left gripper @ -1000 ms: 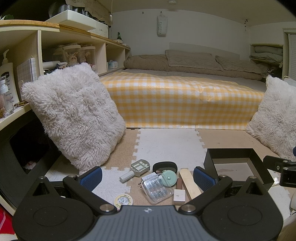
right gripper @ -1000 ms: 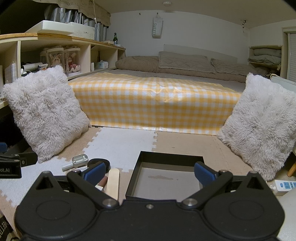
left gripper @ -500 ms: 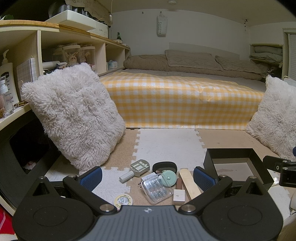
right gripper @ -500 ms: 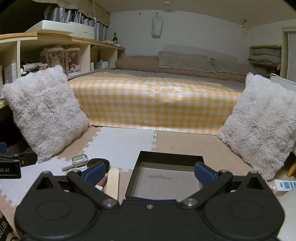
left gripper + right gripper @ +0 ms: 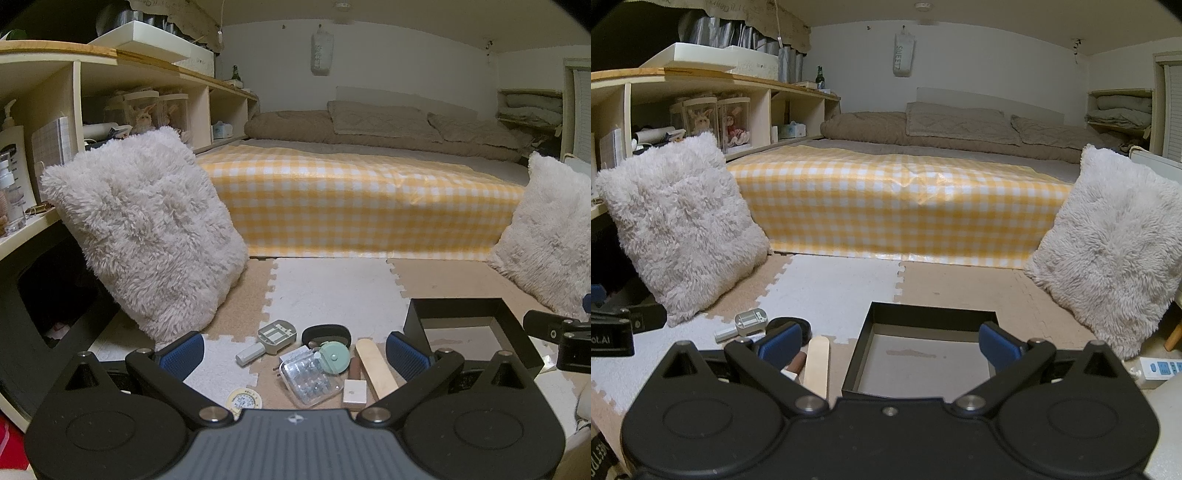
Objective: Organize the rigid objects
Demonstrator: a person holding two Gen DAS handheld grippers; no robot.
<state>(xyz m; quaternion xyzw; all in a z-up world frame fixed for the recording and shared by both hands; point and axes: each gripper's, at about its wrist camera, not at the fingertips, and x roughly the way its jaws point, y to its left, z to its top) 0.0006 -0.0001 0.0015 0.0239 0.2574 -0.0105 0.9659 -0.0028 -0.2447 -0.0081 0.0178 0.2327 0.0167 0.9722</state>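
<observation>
A heap of small things lies on the floor mat between the spread fingers of the left tongs [image 5: 294,352]: a clear plastic case [image 5: 309,377], a mint-green round case [image 5: 334,356], a wooden stick [image 5: 375,364], a small white block [image 5: 354,391], a grey handled gadget [image 5: 271,338], a black oval case [image 5: 325,334] and a round yellow tin [image 5: 243,399]. Just to the right of them sits an open black box [image 5: 925,356], framed by the right tongs [image 5: 888,345]. Both tongs are wide open and grip nothing. Beyond them, a fluffy cushion [image 5: 147,236] leans by the shelf [image 5: 77,107], and another cushion [image 5: 1108,240] stands right of the yellow checked bed [image 5: 897,199].
</observation>
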